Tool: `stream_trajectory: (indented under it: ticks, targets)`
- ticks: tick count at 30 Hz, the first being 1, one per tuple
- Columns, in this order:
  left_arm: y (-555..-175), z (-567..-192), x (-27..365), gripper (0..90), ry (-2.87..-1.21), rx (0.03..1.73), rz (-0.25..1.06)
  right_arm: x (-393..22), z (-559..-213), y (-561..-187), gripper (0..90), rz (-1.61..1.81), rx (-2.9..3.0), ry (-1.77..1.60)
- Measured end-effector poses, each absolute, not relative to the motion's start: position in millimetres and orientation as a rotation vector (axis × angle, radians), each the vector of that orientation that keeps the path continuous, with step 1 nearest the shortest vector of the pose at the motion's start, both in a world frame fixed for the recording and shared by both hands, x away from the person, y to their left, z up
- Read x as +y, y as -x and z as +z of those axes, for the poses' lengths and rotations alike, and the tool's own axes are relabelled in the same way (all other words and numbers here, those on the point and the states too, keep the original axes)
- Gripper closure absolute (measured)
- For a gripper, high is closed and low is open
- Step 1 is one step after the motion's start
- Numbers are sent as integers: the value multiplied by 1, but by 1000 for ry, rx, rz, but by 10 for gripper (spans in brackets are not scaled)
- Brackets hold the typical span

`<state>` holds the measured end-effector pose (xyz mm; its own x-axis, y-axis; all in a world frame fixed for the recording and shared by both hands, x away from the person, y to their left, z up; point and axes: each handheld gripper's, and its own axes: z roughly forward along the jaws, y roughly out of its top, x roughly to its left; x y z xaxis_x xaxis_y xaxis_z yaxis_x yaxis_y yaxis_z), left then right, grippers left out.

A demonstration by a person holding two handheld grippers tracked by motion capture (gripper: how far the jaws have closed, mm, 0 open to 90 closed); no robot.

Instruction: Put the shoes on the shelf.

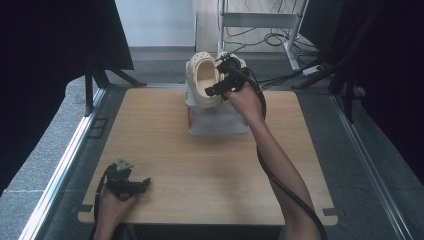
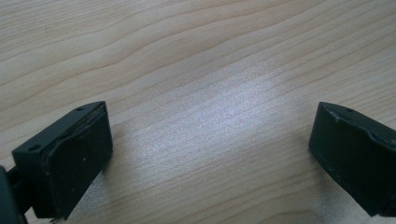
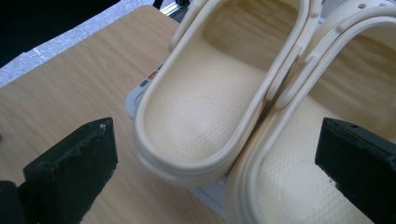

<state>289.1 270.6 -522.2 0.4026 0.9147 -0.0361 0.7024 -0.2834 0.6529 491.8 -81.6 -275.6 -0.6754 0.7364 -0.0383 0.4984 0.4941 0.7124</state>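
1. The pair of cream clogs [image 1: 205,80] sits on a white box [image 1: 218,122] at the far middle of the surface [image 1: 200,165]. In the right gripper view the left clog [image 3: 205,107] and the right clog [image 3: 299,182] lie side by side, touching along their rims, heels toward the camera.
2. The right gripper [image 1: 225,82] hovers just at the clogs' near right side. Its jaws stand wide apart and press on nothing; both heel rims lie between them in its own view.
3. I judge the step in hand to be letting go of the shoes and backing off. To do it well, keep the jaws spread fully so neither pad catches a rim.
4. Draw the gripper back along its own line, toward the near edge, not sideways: a sideways brush could push a clog off the box.
5. The left clog's heel overhangs the box edge a little, so it looks the likelier one to tip.
6. The left gripper [image 1: 127,184] rests at the near left corner, well apart from the shoes, its jaws open over bare wood. It can stay there.
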Motion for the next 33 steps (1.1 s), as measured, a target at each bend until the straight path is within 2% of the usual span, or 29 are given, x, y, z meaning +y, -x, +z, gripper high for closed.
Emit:
stream_trajectory:
  ticks: [8,33]
  targets:
    - [-289,-523,270,0,-2067,1373,476,-91,-275,-465,0,980,2441,-939]
    - [-289,-523,270,0,-2068,1378,480,-156,-317,-391,0,1018,2472,-855]
